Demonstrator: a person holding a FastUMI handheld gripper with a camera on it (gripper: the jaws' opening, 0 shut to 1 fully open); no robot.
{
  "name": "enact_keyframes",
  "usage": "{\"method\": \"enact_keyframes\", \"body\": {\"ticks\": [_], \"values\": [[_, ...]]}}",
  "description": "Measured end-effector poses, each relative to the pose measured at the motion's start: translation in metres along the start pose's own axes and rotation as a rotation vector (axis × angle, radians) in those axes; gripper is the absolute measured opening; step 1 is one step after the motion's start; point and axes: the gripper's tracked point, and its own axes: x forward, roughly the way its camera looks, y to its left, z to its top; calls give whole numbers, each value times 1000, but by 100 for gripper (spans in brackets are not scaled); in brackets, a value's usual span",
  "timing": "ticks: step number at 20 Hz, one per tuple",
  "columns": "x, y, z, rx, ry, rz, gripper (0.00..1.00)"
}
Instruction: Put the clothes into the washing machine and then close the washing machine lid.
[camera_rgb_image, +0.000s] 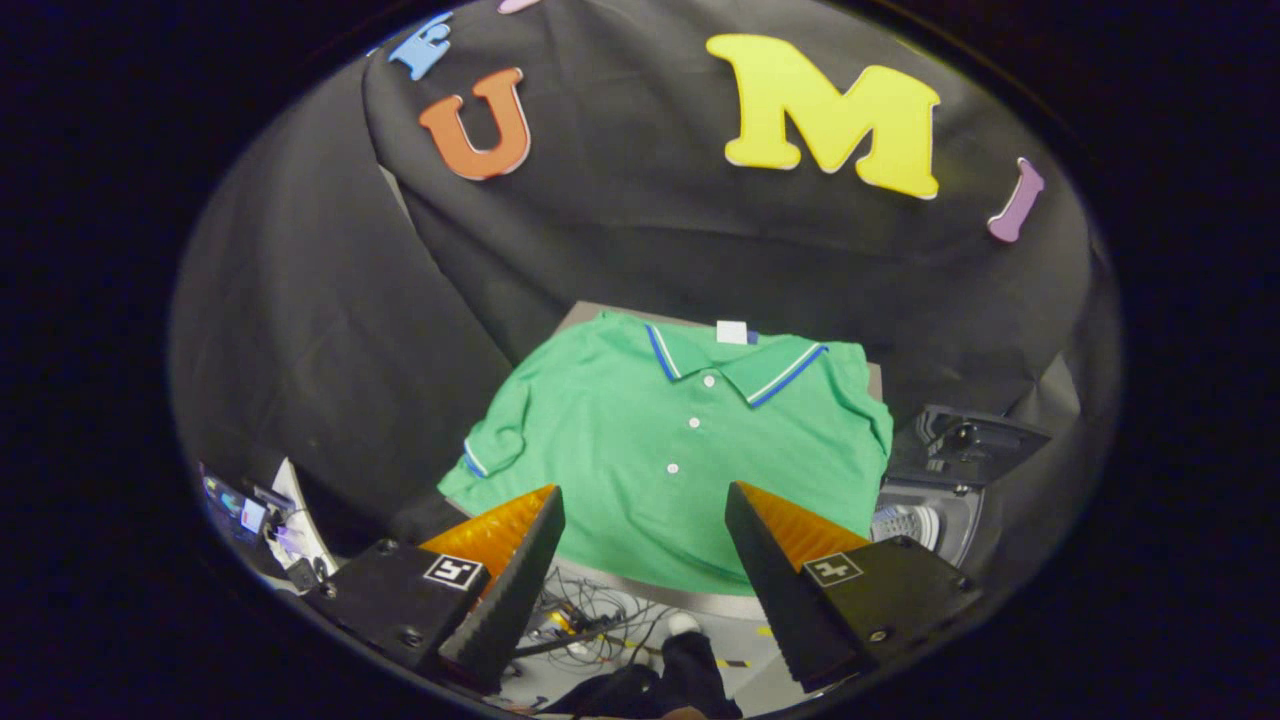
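Note:
A green polo shirt with a blue-and-white trimmed collar and white buttons lies spread flat on a grey table. My gripper is open above the shirt's lower hem, with nothing between its fingers. Beside the table, past the shirt's right sleeve, stands a small washing machine with its dark lid raised, and the pale drum shows inside.
Black cloth walls the booth behind and beside the table. Cables lie tangled on the floor below the table's near edge. A stand with small devices sits off to the left of the fingers. A dark sleeve shows below, between the fingers.

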Motion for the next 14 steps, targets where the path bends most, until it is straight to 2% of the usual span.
{"method": "enact_keyframes", "body": {"ticks": [4, 10, 14], "values": [[47, -7, 7, 31, 135, -1, 100], [84, -8, 8, 95, 294, 4, 100], [99, -17, 15, 105, 327, -77, 99]]}}
